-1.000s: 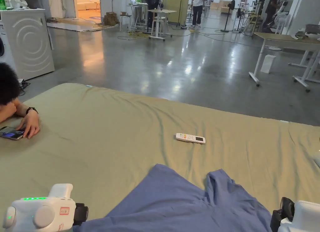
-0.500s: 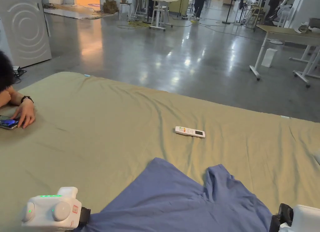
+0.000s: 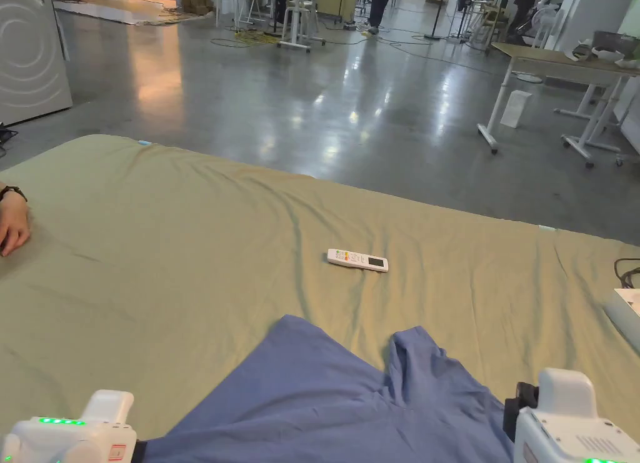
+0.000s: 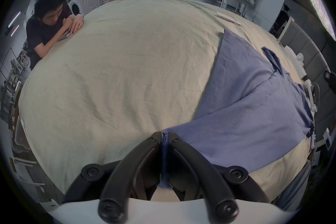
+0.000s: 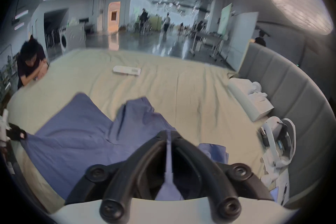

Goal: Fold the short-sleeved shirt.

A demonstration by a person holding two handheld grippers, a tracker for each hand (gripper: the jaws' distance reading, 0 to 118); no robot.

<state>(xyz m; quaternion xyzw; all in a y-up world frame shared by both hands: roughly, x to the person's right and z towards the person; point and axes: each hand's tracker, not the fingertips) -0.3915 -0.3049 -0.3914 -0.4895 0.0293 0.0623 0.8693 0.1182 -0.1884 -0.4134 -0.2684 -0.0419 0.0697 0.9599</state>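
**Shirt gripped at two corners, right gripper now in sight**

While the blue shirt lies spread on the green sheet of the bed, near the person's edge, both grippers hold it. Compared with a second ago, the head camera has tilted down and a little to the right, so most of the apparent shift is the camera's. The remote control keeps its place on the sheet beyond the shirt. What did really change: the right gripper has come up and forward, and its white body now stands beside the right edge of the cloth. The left gripper sits lower in the head view, at the other corner.

Each gripper's jaws are closed tightly on a thin fold of the blue fabric, as its own view shows. My judgement is that the shirt is being pulled flat, and the folding itself is not yet begun; the far sleeve part is still wrinkled.

At the far left a hand of another person rests on the sheet.

About writing: there is a small red mark on the left gripper's body and coloured buttons on the remote, but nothing is large enough to read.
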